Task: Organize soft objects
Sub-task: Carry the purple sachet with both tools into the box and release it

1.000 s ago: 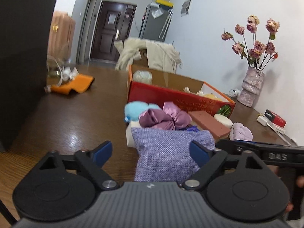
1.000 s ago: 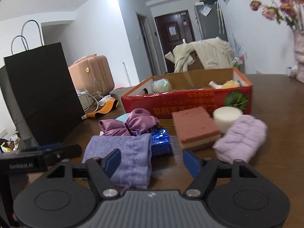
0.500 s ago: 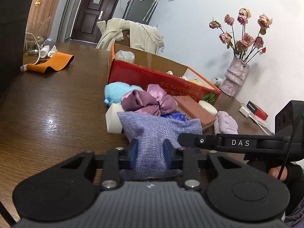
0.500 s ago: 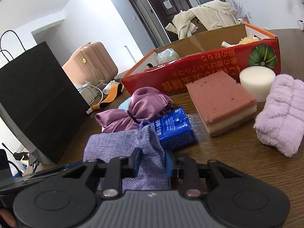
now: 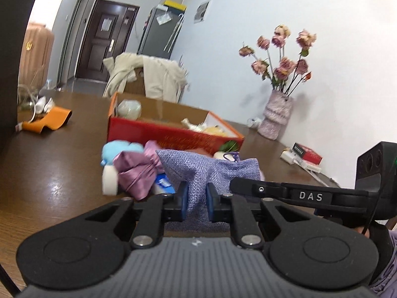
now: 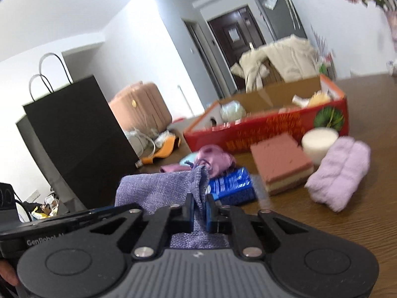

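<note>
Bare tabletop (image 5: 57, 164) left of pouch (image 5: 198, 171)

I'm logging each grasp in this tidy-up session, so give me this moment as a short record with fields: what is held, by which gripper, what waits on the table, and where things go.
held item: lavender burlap pouch
left gripper: shut on the pouch, jaws have just closed
right gripper: shut on the same pouch, jaws have just closed
container: red cardboard box, open, some items inside
waiting on table: satin purple pouch, blue packet, pink sponge, white round sponge, lilac towel
surface: brown wooden table
</note>
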`<state>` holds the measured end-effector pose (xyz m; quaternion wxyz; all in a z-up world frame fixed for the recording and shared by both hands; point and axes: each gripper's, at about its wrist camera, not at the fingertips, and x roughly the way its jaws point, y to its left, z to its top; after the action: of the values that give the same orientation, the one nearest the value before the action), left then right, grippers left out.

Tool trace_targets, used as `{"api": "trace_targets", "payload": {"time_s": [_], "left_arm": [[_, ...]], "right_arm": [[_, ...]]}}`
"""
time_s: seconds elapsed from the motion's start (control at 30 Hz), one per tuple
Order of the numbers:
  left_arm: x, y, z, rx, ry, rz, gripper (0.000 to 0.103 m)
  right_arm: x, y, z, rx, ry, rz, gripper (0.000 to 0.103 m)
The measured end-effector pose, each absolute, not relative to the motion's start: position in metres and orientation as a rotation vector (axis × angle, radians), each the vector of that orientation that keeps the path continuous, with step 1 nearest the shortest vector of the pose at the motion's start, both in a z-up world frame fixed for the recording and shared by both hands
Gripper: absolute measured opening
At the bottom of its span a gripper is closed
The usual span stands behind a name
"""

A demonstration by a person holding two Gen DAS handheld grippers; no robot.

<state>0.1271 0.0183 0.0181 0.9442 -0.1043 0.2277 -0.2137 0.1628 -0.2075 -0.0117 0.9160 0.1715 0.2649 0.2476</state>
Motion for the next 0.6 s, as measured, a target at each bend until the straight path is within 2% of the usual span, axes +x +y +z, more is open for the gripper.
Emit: {"api": "trace_targets", "payload": {"time_s": [0.17, 0.3, 0.47, 0.6], "left_arm": [[0.129, 0.001, 0.034, -0.211, 0.441, -0.455, 0.016], [0.166, -0.01, 0.063, -0.207, 0.422, -0.479, 0.016], [0.261, -0.022, 0.1, -0.222, 0.446, -0.466, 0.016], [0.359, -0.031, 0.107, -0.237, 0.526, -0.43, 0.016]], "right_arm": [[0.144, -0.229, 0.008, 0.356, 0.48, 0.493, 0.008], [0.155, -0.244, 0.025, 0.347, 0.439, 0.489, 0.008], [0.215, -0.259, 0.064, 0.31, 0.392, 0.484, 0.008], [0.308, -0.262, 0.086, 0.298, 0.458, 0.489, 0.008]]}}
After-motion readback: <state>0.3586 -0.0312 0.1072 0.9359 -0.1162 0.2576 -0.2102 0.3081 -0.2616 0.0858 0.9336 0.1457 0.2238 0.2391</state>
